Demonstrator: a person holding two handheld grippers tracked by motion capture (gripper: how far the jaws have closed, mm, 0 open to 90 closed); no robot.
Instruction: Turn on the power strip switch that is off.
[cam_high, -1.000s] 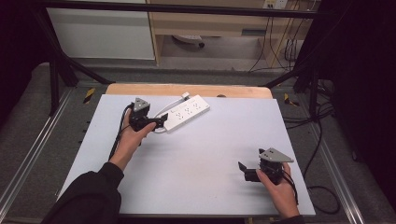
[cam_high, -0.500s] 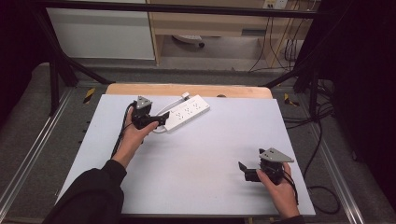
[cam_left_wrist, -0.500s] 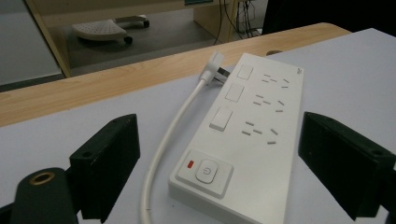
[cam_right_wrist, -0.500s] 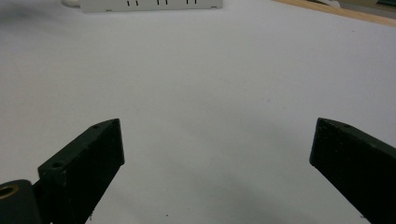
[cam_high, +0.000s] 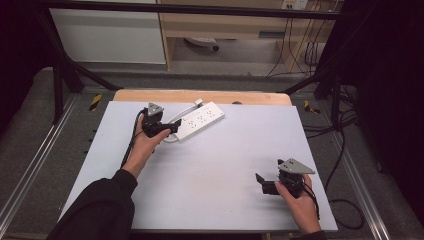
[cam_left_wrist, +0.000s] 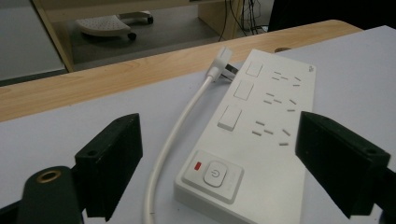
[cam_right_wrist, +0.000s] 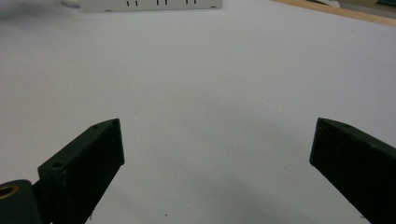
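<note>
High view: power strip (cam_high: 200, 120) between left gripper's (cam_high: 172, 128) spread jaws; right gripper's (cam_high: 261, 183) agape.

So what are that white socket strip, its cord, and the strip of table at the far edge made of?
The power strip looks like hard white plastic: smooth, matte, with moulded slots and buttons. Its cord seems rubbery or vinyl, round, curving softly. The far edge of the table looks like pale wood or a wood-look laminate, going by its faint grain; the pictures cannot settle which.
</note>
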